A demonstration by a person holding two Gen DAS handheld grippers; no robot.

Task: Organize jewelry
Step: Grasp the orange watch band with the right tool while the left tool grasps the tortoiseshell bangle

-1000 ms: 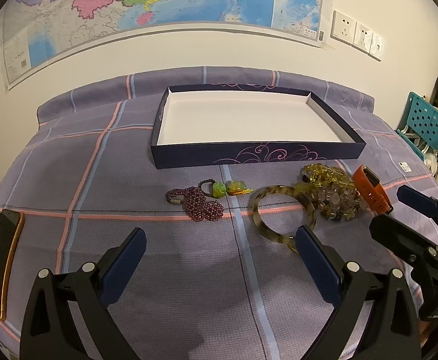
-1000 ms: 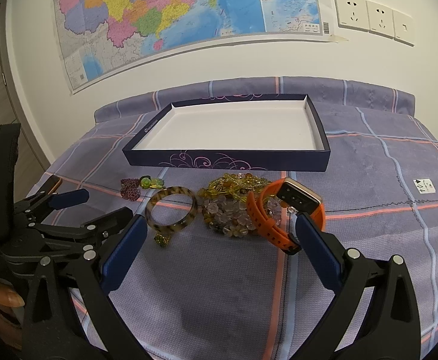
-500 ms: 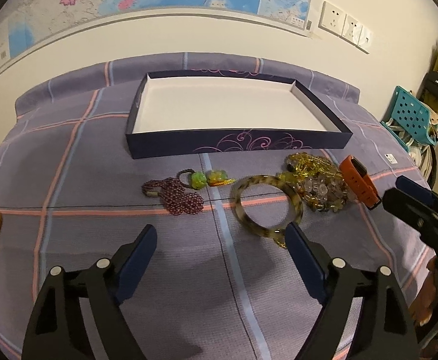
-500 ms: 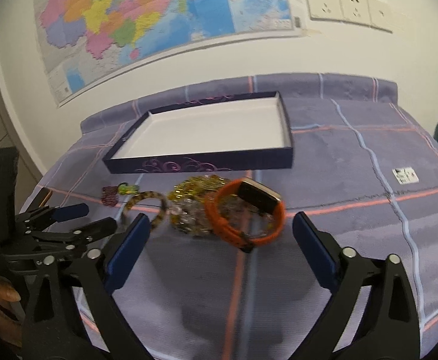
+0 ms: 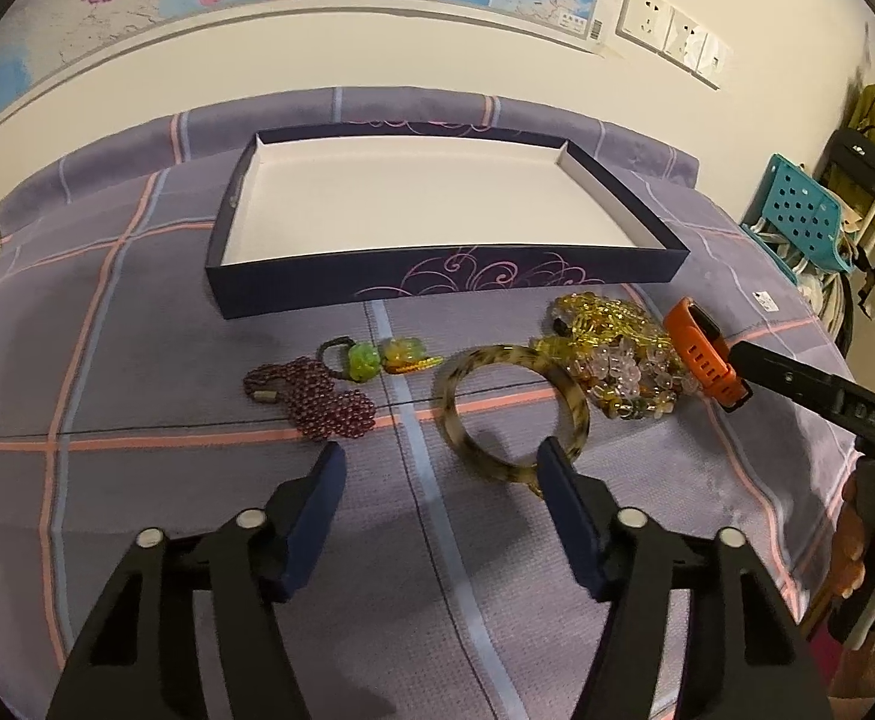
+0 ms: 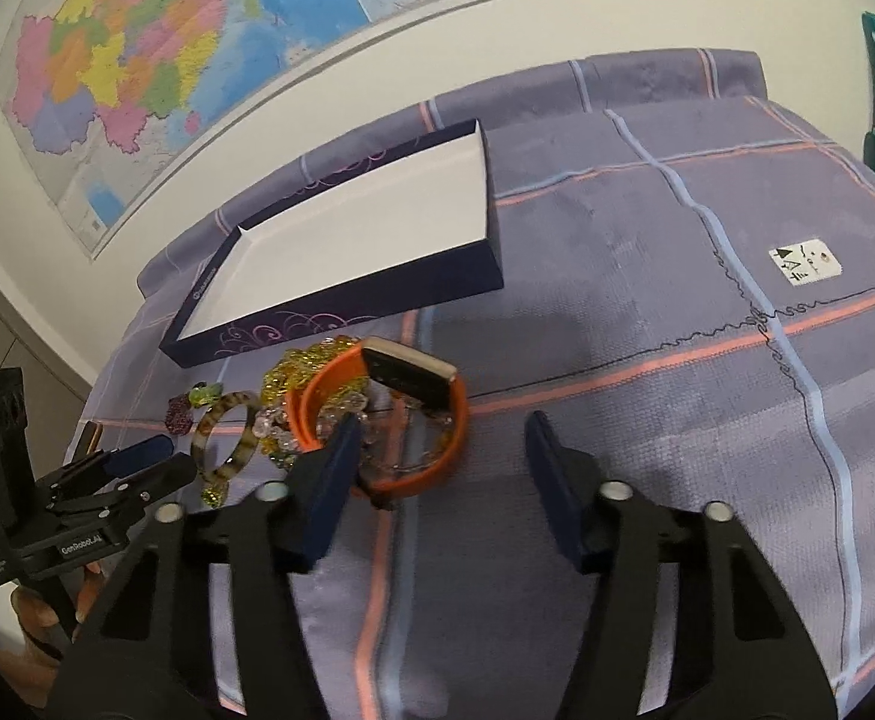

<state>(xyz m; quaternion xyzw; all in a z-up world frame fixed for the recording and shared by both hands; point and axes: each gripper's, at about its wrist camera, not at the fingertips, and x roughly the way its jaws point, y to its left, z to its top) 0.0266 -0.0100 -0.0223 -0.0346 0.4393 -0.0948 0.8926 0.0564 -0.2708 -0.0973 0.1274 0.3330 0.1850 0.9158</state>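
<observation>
orange watch (image 6: 404, 420) on bed beside bead pile (image 5: 623, 360), before empty box (image 5: 437, 291) | right gripper (image 6: 437, 450) jaws spread, left gripper (image 5: 440, 468) likewise | strap light, springy (rubbery, probably grippy): pinch band, not the face

I am viewing the tray (image 5: 293, 291) lying farthest back on the bed (image 5: 137, 480); before it, left to right, are lying the bead string (image 5: 323, 399), bangle (image 5: 512, 414), bead pile (image 5: 617, 354) and watch (image 5: 701, 354).

One box (image 5: 437, 285), one bangle (image 5: 512, 414), one watch (image 5: 701, 354)
</observation>
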